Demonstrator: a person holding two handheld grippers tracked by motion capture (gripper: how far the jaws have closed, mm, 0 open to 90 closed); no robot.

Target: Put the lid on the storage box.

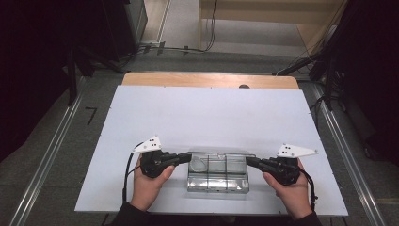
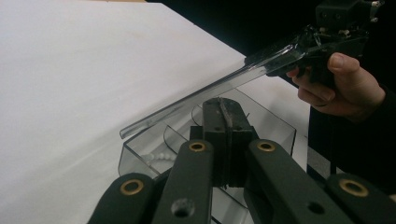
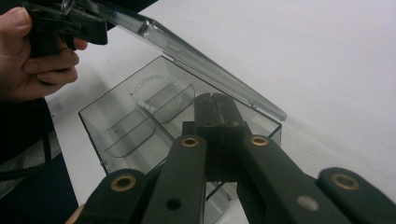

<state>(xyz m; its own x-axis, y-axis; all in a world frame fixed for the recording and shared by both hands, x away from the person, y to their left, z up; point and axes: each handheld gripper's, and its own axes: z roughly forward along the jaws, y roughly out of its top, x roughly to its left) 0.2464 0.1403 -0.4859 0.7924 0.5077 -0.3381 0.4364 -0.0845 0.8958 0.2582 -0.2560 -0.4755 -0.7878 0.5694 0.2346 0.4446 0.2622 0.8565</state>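
From above, a clear plastic box (image 1: 218, 172) sits near the front edge of the white table (image 1: 207, 113), between the two grippers. The left gripper (image 1: 184, 158) points in from the left end of the box and the right gripper (image 1: 251, 162) from the right end, each held level in a hand (image 1: 149, 183) that comes up from the bottom edge.

The gripper views add what the high view leaves unclear: the box's lid (image 3: 187, 51) stands raised and tilted, and dividers split the inside into compartments. A white bead bracelet (image 3: 152, 91) lies in the compartment at one end; in the left gripper view the beads (image 2: 156, 154) show faintly through the wall.

The left gripper's jaws are clenched together at the near end of the box; whether they pinch the wall I cannot tell. The right gripper's jaws are likewise pressed together at its end of the box.

No writing or label can be read.
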